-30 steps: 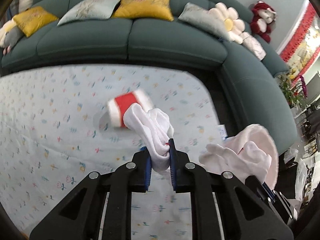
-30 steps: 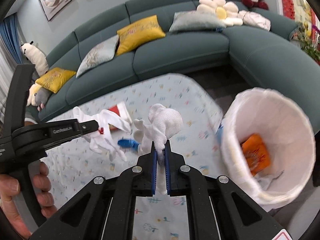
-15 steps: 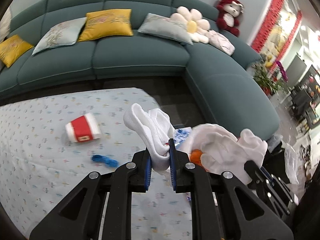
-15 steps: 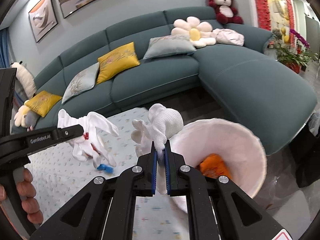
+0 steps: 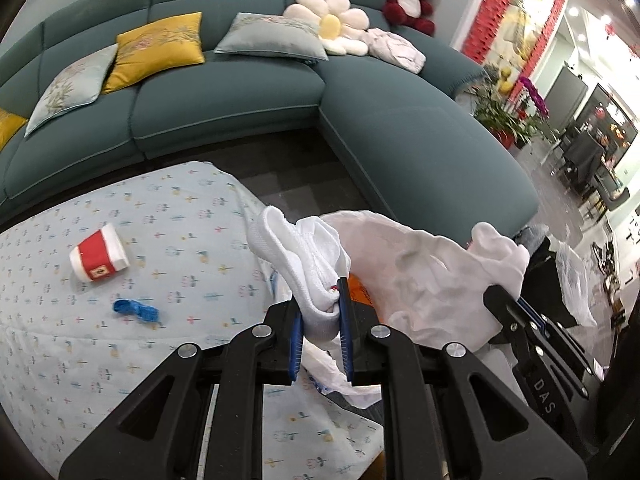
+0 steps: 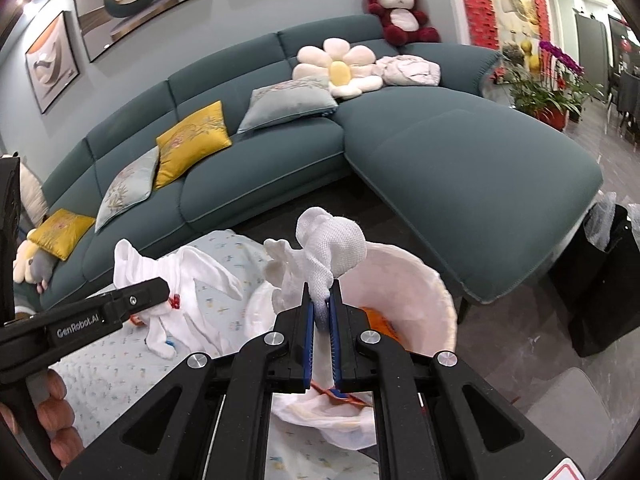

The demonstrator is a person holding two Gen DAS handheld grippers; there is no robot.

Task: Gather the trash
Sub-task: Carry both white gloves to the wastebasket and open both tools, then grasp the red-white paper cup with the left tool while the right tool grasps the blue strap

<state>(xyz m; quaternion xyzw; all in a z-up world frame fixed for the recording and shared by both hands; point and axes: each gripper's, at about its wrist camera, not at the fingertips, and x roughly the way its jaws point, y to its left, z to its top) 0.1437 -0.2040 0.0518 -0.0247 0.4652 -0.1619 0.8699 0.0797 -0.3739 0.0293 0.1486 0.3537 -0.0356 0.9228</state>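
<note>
Left gripper [image 5: 320, 312] clamps white glove [image 5: 304, 256], right gripper [image 6: 320, 312] clamps second glove [image 6: 332, 248], both over bin [image 6: 436, 292].

Even, diffuse indoor light in both wrist views; no hard shadows. Bright overexposed zone far right of the left gripper [image 5: 320, 312], around ceiling spots [image 5: 574, 11]. Small glare spot on a framed picture [image 6: 52, 62] upper left of the right gripper [image 6: 320, 312]. Strong fisheye bowing, dark vignette at corners. Focus sharp centrally, softening toward edges; no motion blur.
</note>
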